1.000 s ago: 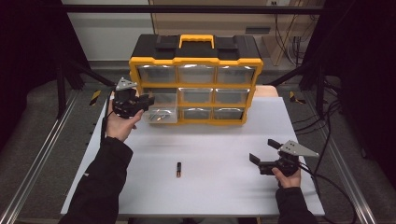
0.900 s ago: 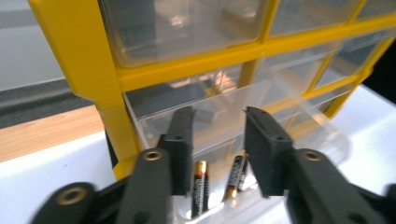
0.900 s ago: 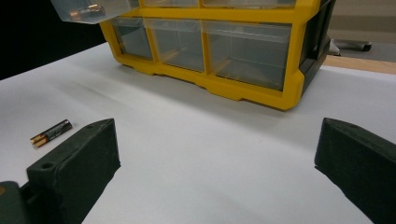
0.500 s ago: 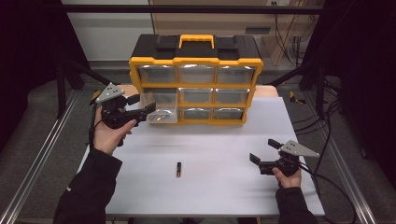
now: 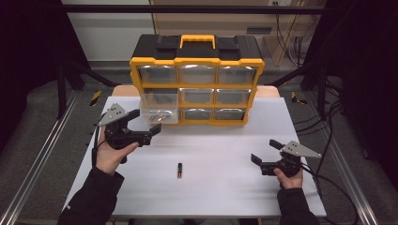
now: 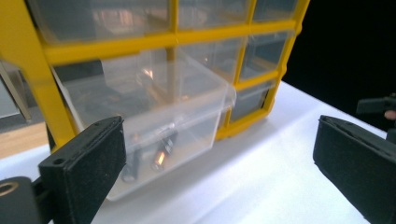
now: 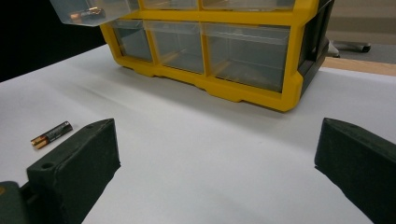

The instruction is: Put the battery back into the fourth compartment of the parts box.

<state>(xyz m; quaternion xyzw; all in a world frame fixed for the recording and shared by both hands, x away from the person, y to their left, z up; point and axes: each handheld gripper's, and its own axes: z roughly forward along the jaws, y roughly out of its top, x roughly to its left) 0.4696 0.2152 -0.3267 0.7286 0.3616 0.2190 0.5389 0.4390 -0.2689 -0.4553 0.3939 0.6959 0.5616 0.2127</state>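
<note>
A yellow and black drawer organizer (image 5: 197, 79) stands at the back of the white table (image 5: 225, 187). Its clear middle-left drawer (image 5: 159, 110) is pulled out, with batteries (image 6: 161, 154) lying inside. One loose battery (image 5: 179, 169) lies on the table in front. My left gripper (image 5: 145, 123) hovers just in front of the open drawer (image 6: 154, 107). Its jaws have just been opening and nothing is between them. My right gripper (image 5: 265, 151) rests low at the near right, open and empty, facing the organizer (image 7: 224, 42) and the loose battery (image 7: 51, 134).
The other drawers of the organizer are pushed in. White tabletop stretches between the two hands around the loose battery. Cables (image 5: 328, 140) trail off the table's right side. Metal rails (image 5: 42, 154) run along the floor at left.
My left gripper has drawn back from the open drawer toward the near side of the table, and its jaws have spread from shut to wide. The right gripper has stayed put.
</note>
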